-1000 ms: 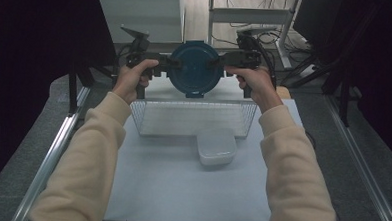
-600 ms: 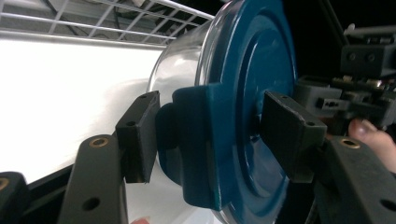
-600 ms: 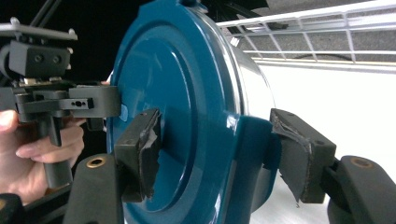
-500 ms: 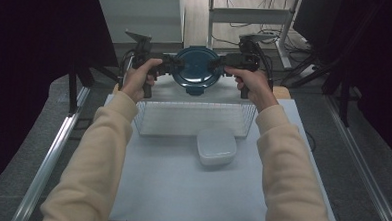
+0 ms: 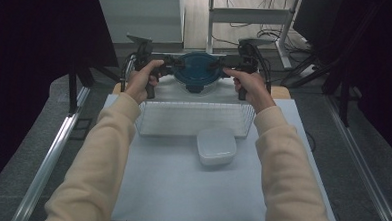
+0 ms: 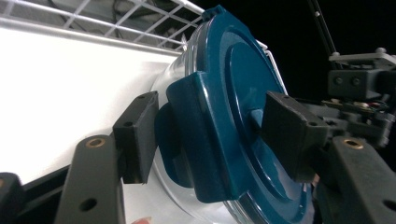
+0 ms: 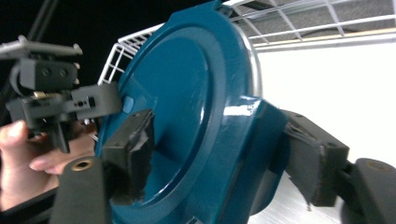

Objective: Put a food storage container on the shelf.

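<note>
A round clear container with a dark blue lid [image 5: 195, 70] stands tilted on edge at the far end of the wire basket [image 5: 188, 121], lid towards me. My left gripper [image 5: 168, 64] is shut on its left rim: in the left gripper view the pads [image 6: 137, 135] clamp the lid's latch tab [image 6: 205, 140]. My right gripper [image 5: 222, 65] is at the opposite rim. Its jaws have just been opening. In the right gripper view the lid [image 7: 187, 107] and its latch still sit between the loosened pads [image 7: 133, 151].
A white rounded-square lidded box [image 5: 216, 146] lies on the pale table [image 5: 180, 190] just in front of the basket. Beyond the table stand a metal desk frame and cables [image 5: 248, 22]. Dark curtains flank both sides.
Both hands have carried the blue-lidded container down and away from me, to the far end of the basket. The white box has not moved.
</note>
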A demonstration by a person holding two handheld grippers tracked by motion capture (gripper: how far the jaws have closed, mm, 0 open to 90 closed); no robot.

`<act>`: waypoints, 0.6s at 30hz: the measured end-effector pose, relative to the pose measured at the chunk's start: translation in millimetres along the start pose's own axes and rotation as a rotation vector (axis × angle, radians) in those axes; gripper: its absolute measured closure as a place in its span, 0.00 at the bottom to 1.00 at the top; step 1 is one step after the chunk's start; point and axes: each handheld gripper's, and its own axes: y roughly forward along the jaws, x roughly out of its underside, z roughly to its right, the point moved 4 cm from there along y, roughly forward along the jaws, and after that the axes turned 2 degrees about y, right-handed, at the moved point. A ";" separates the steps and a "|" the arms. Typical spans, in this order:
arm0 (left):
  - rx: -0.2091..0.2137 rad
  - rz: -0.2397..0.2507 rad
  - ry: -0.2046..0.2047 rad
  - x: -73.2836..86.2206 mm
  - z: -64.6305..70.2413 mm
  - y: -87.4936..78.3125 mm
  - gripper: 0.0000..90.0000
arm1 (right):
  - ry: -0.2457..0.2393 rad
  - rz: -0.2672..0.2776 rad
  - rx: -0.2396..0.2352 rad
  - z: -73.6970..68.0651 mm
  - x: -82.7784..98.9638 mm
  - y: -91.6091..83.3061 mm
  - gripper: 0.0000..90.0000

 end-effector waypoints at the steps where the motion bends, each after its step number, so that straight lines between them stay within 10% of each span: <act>1: -0.029 0.011 0.023 0.3 1.5 -0.9 0.40 | -0.018 -0.003 0.017 -2.2 1.4 -0.4 0.26; 9: -0.129 0.117 0.185 7.9 20.6 -27.0 0.29 | -0.221 0.052 0.192 -28.1 12.9 -15.2 0.12; 18: -0.131 0.133 0.338 47.9 36.4 -63.1 0.29 | -0.329 0.129 0.161 -37.7 37.4 -55.8 0.13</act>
